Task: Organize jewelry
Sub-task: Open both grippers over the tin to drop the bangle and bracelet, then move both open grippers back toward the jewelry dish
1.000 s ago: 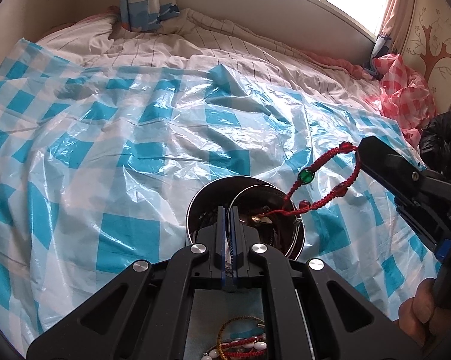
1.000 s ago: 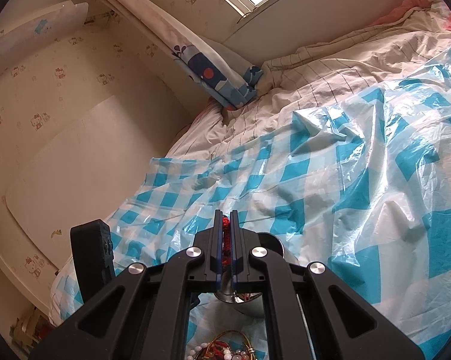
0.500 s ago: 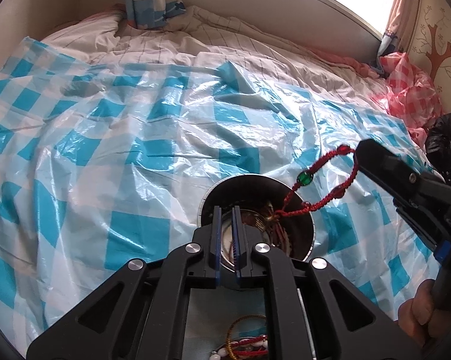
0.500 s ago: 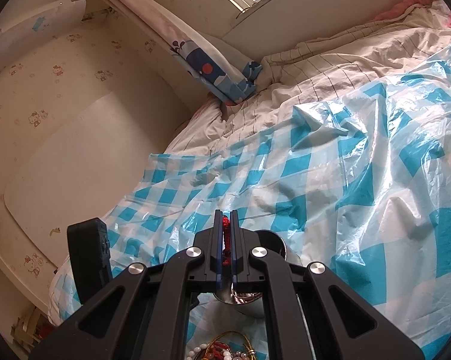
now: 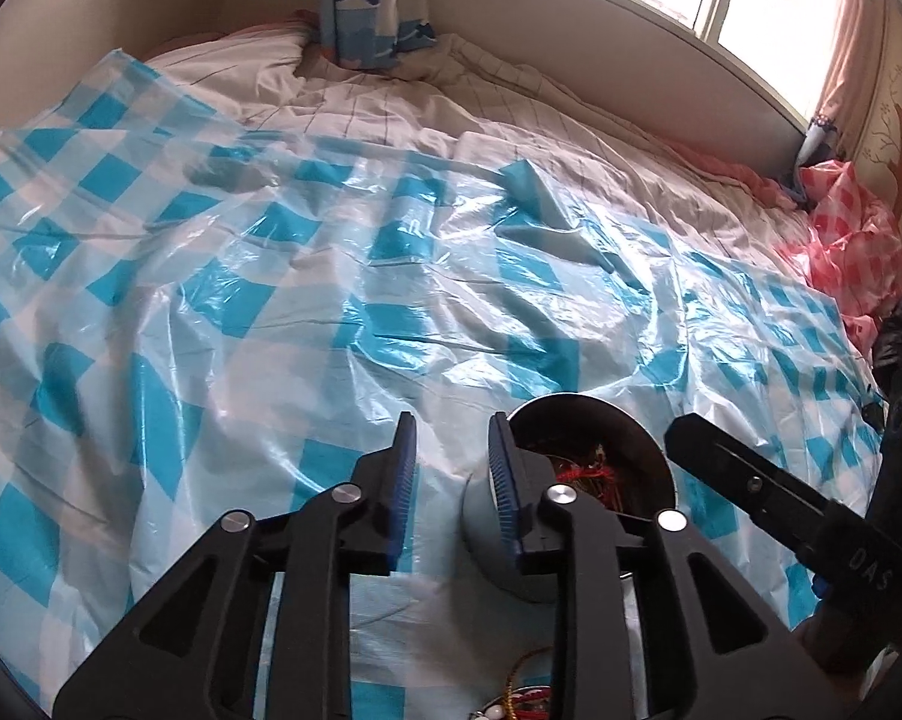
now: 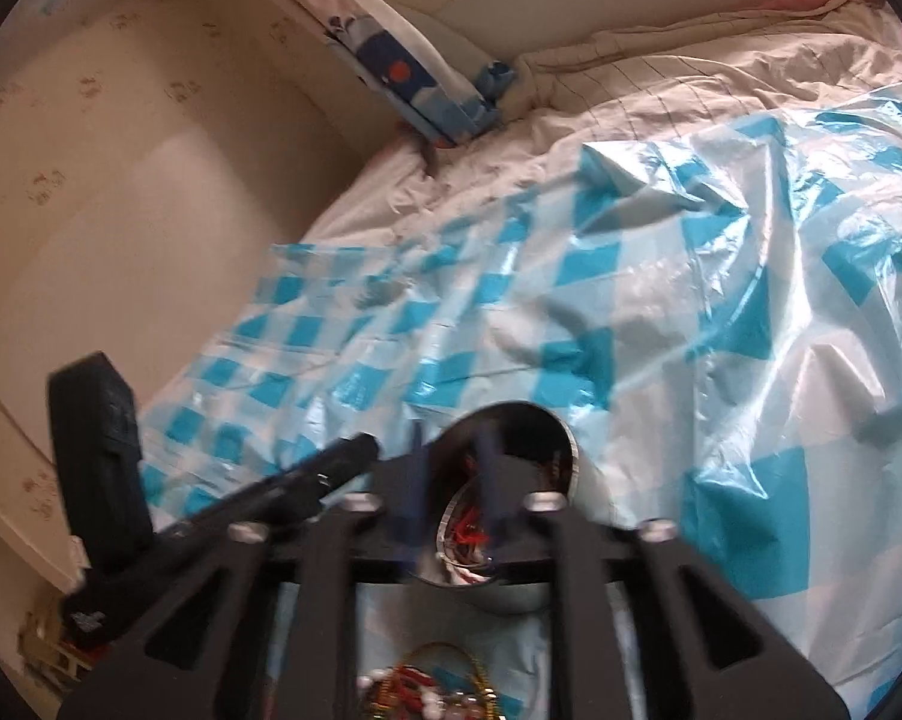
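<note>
A bed (image 5: 511,138) is covered by a blue-checked plastic sheet (image 5: 342,276). On the sheet stands a metal cup (image 5: 595,468) with red cord jewelry (image 5: 589,474) inside. The left hand-held gripper (image 5: 451,462) has its fingers apart just beside the cup. The right hand-held gripper (image 6: 451,480), blurred, is spread apart over the cup's mouth.

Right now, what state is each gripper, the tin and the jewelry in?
left gripper: open, holding nothing, beside the tin.
right gripper: open, blurred, over the tin's mouth.
metal tin: upright on the checkered plastic sheet, lid off.
red corded jewelry: lying inside the tin.
jewelry pile: loose on the sheet, outside the tin.
</note>
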### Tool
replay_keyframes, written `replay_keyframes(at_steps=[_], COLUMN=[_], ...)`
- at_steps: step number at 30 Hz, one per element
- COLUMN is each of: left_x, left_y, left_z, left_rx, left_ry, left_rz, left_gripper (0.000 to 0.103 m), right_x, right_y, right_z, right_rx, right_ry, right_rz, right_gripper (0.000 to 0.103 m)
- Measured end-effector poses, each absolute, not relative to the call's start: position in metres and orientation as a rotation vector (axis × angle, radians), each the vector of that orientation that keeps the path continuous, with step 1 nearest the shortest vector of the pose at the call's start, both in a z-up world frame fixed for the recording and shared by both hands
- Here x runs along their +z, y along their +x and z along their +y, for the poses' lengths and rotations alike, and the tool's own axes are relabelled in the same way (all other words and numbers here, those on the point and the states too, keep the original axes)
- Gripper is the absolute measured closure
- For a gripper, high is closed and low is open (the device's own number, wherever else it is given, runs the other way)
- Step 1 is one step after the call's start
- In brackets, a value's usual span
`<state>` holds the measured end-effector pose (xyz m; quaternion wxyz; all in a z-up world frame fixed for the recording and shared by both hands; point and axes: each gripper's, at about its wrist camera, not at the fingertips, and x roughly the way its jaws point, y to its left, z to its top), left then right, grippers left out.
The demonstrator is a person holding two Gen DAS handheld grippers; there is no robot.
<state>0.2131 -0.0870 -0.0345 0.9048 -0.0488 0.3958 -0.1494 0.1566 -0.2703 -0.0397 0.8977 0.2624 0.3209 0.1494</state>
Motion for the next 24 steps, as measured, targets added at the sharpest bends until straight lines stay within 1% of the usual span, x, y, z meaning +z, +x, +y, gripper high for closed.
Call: replay_keyframes(at_steps=[7,11,19,24], left_x=[-0.0372,-0.0372,-0.0378,-0.0379], left_y=[0.2122,0.2121,0.2113,0.2104], left_z=[-0.0894,-0.0902,-0.0928,-0.0946], left_rx=[-0.310,-0.308,-0.307,-0.307], left_ry=[-0.084,-0.082,-0.060,-0.045], left_rz=[0.819,0.819,0.813,0.811], left_gripper=[0.073,0.071,0.065,0.063], right_x=[-0.0393,-0.0391,-0.0402,-0.0408], right_y=[0.1531,0.1531,0.1542,0.1541], right_z=[-0.2753,-0.2757,-0.2761,-0.2760], right_rx=[0.272,0.259,0.248,0.245], right_ry=[0.525,0.516,0.512,0.508], right_rz=[0.657,0.658,0.664,0.667], right_gripper=[0.072,0.064,0.058,0.056])
